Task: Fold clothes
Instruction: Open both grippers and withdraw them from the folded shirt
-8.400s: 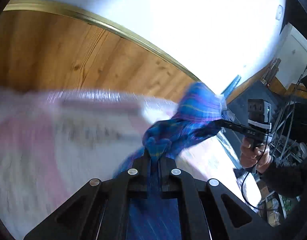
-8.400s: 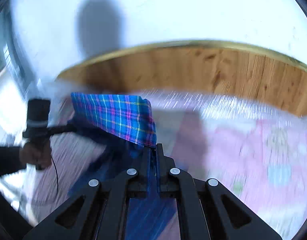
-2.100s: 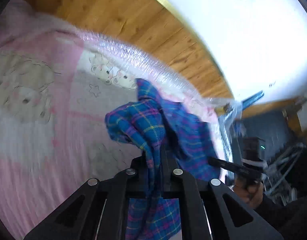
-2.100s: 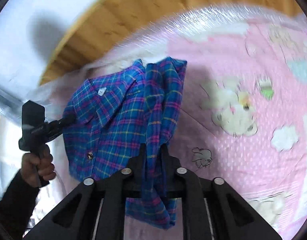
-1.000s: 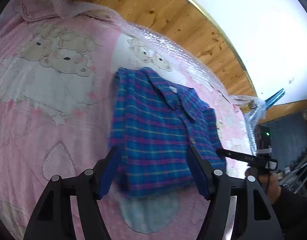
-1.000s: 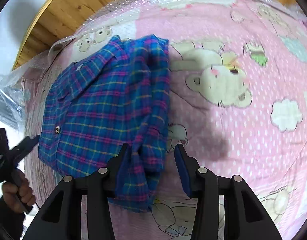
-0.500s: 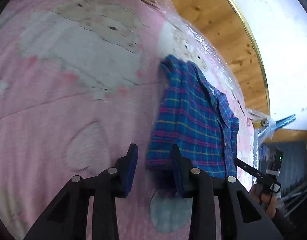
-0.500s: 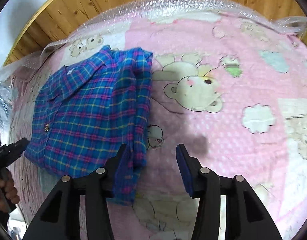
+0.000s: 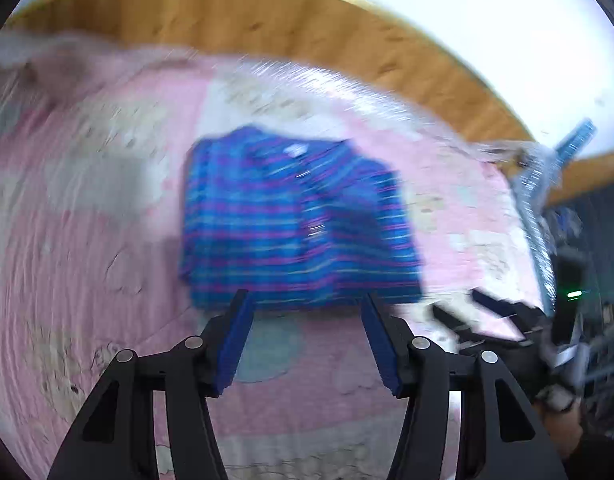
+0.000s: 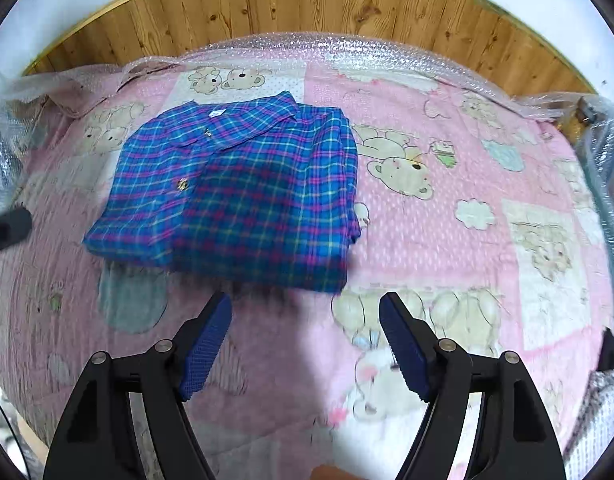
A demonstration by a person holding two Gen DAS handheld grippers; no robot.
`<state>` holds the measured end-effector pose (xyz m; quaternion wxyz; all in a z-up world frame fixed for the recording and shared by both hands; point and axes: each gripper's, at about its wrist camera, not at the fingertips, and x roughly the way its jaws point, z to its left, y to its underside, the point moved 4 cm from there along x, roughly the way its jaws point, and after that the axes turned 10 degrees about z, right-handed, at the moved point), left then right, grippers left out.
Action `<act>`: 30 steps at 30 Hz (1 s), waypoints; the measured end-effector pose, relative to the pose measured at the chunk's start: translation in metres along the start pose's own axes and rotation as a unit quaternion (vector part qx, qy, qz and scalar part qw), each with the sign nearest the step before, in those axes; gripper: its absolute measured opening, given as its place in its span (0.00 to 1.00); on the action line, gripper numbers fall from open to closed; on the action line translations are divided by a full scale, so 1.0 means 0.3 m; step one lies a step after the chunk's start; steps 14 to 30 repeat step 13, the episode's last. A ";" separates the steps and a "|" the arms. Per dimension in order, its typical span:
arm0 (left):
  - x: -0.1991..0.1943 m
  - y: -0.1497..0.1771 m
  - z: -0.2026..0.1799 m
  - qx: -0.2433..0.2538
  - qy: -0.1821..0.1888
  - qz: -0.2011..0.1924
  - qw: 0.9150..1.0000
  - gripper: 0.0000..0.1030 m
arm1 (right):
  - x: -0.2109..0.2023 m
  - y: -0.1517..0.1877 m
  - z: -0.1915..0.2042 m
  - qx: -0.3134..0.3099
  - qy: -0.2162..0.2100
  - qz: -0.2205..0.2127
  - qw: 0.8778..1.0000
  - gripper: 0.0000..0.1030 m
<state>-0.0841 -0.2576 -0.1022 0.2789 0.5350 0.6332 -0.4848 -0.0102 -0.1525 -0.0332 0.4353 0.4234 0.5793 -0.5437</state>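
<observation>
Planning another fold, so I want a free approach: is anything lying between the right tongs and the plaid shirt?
Nothing visible: only bare pink bear-print quilt separates the open right tongs from the plaid shirt.

The left gripper [image 9: 305,300] hangs with its jaws spread wide, nothing between the blue pads [image 9: 235,336]. The right gripper [image 10: 305,304] is likewise agape and empty-jawed. Its blurred black body [image 9: 503,320] shows to the right of the left jaws.

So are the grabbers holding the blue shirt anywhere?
No. The left gripper and right gripper are open, holding nothing. The plaid shirt lies folded on the blanket.
</observation>
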 end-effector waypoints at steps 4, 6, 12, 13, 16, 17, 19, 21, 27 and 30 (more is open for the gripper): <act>-0.089 0.043 -0.050 0.011 0.015 -0.012 1.000 0.58 | -0.080 0.025 0.045 0.008 -0.021 -0.009 1.000 0.74; -0.123 0.064 -0.062 0.011 0.025 -0.017 0.999 0.58 | -0.121 0.033 0.060 0.018 -0.045 -0.016 0.999 0.75; -0.245 0.119 -0.095 0.028 0.034 -0.043 0.998 0.58 | -0.278 0.080 0.118 0.011 -0.027 -0.074 0.997 0.75; -0.260 0.129 -0.099 0.029 0.035 -0.046 0.998 0.59 | -0.298 0.091 0.131 0.008 -0.018 -0.080 0.997 0.75; -0.260 0.129 -0.099 0.029 0.035 -0.046 0.998 0.59 | -0.298 0.091 0.131 0.008 -0.018 -0.080 0.997 0.75; -0.260 0.129 -0.099 0.029 0.035 -0.046 0.998 0.59 | -0.298 0.091 0.131 0.008 -0.018 -0.080 0.997 0.75; -0.260 0.129 -0.099 0.029 0.035 -0.046 0.998 0.59 | -0.298 0.091 0.131 0.008 -0.018 -0.080 0.997 0.75; -0.260 0.129 -0.099 0.029 0.035 -0.046 0.998 0.59 | -0.298 0.091 0.131 0.008 -0.018 -0.080 0.997 0.75; -0.260 0.129 -0.099 0.029 0.035 -0.046 0.998 0.59 | -0.298 0.091 0.131 0.008 -0.018 -0.080 0.997 0.75; -0.260 0.129 -0.099 0.029 0.035 -0.046 0.998 0.59 | -0.298 0.091 0.131 0.008 -0.018 -0.080 0.997 0.75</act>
